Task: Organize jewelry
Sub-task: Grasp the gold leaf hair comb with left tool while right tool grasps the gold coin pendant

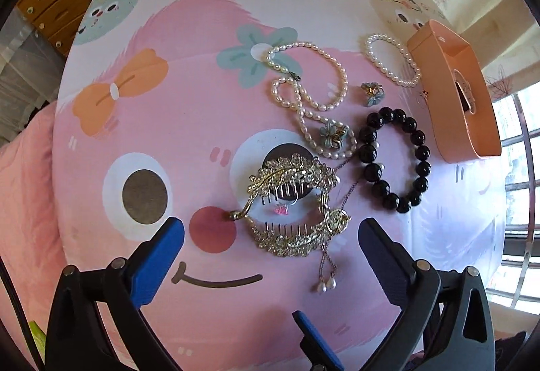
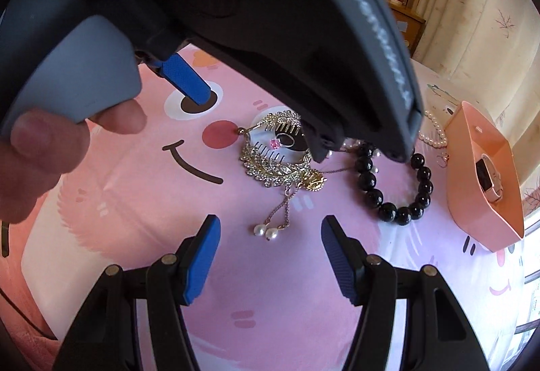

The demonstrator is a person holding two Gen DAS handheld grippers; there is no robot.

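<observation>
Left gripper poised over the gold hair combs, fingers spread wide.
Combs lie crosswise between its tips on the tablecloth; right gripper, also spread, sits farther back.

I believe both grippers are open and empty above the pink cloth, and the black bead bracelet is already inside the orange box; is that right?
Not quite: the black bead bracelet is not inside the orange box; it lies on the pink cloth beside it, as the left wrist view shows. The rest holds: the left gripper and right gripper both have jaws open and empty.
</observation>
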